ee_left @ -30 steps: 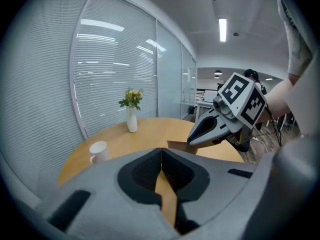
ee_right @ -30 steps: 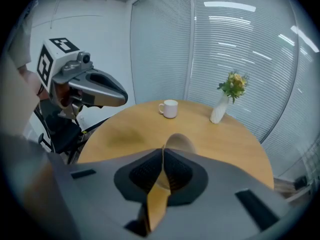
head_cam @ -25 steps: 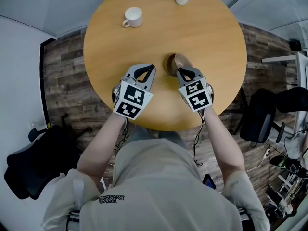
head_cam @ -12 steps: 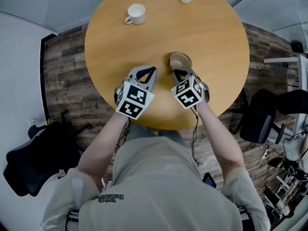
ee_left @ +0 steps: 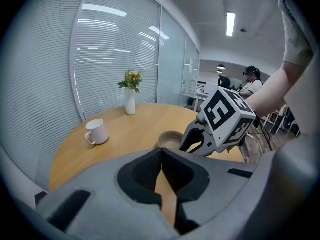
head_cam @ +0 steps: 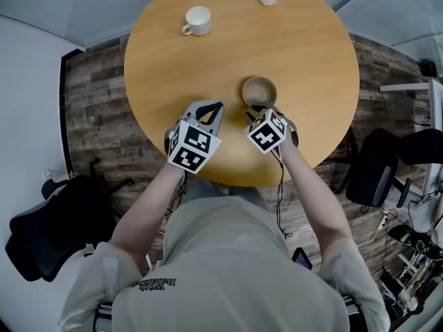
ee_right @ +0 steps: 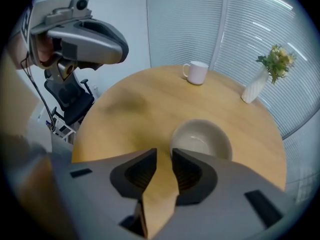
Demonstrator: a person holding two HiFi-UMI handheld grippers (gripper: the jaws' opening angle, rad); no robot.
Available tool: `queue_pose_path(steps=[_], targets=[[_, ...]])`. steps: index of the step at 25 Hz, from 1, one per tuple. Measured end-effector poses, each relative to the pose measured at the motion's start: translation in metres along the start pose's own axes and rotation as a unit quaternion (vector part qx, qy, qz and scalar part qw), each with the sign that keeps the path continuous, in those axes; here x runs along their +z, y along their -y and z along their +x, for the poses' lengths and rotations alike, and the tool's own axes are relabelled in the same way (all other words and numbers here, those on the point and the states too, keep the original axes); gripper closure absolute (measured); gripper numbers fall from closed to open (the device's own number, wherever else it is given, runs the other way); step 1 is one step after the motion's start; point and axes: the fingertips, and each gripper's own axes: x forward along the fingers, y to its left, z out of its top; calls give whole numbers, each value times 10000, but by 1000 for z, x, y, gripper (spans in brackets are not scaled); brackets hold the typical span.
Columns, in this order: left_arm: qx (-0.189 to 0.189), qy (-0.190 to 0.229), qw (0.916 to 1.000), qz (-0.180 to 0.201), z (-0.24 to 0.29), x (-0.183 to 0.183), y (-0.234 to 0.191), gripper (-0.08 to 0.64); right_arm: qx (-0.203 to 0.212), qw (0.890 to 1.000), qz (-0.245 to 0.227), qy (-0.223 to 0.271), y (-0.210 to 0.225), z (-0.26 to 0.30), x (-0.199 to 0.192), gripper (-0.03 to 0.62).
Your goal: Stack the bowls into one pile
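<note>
Round wooden table (head_cam: 311, 54), shown from above and from both grippers. A single beige bowl (ee_right: 202, 139) is seen standing upright on the table just ahead of the right gripper (ee_right: 164, 154), a little toward its right-hand jaw and apart from it. Whether further bowls are nested inside cannot be told, and no other bowl is seen loose on the table. The right gripper's jaws are held slightly apart with only bare tabletop between them, so nothing is gripped. The left gripper (ee_left: 161, 151) is held beside the right one, its jaws pressed together at the tips and empty, with the bowl ahead of it and to its right. A white mug (ee_right: 196, 72) is seen far ahead of the right gripper, and a vase of flowers (ee_right: 256, 90) far ahead and to its right, both well clear of the bowl. The pile is judged to be formed, or very nearly so, with the right gripper at its near side. For this step to be done well, the jaws should be kept apart and the gripper drawn straight back along its own line, so that the near rim is not clipped. Should the bowl need straightening, the rim should be nudged lightly from the near side only, since a light bowl on smooth wood is judged likely to slide.
</note>
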Motion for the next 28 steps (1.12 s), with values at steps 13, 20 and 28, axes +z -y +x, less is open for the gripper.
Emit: queue_pose_path(steps=[13,20,28], targets=[[192,430,9989,84,-27,39,-12,537,-126,9838,1244,1284,19,-75,29,509],[416,971,9938,355,-59,95,-19,537,-468,9630,1422,2240,36,-148,58,509],[572,1846,9795,574,-115,169,-12,537,-939,9232,1683,3326,51,-245,86,512]])
